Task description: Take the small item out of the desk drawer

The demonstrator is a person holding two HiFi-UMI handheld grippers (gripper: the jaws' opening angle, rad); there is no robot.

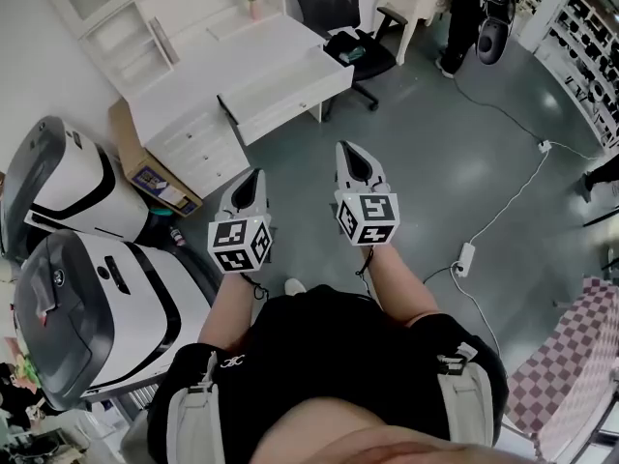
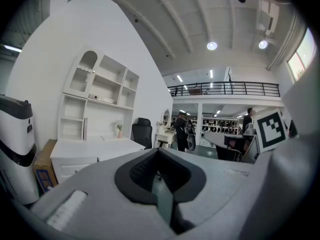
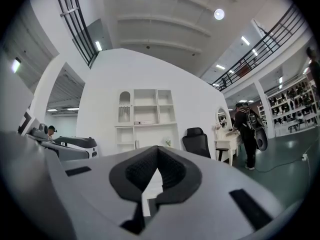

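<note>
The left gripper (image 1: 251, 184) and right gripper (image 1: 351, 158) are held short of the white desk (image 1: 208, 75), with only bare floor (image 1: 426, 153) between. Both pairs of jaws are seen closed, with nothing gripped. A drawer (image 1: 290, 93) is seen pulled out from the desk front. The small item cannot be made out inside. A black chair (image 1: 353, 37) is parked just right of the desk, and a cardboard box (image 1: 145, 167) is set at its left.

- Left gripper (image 1: 253, 184): jaws together, nothing between them, held forward.
- Right gripper (image 1: 350, 155): jaws together, empty, reached slightly further ahead than the left.
- Forearms (image 1: 230, 307): bare, extended side by side.
</note>
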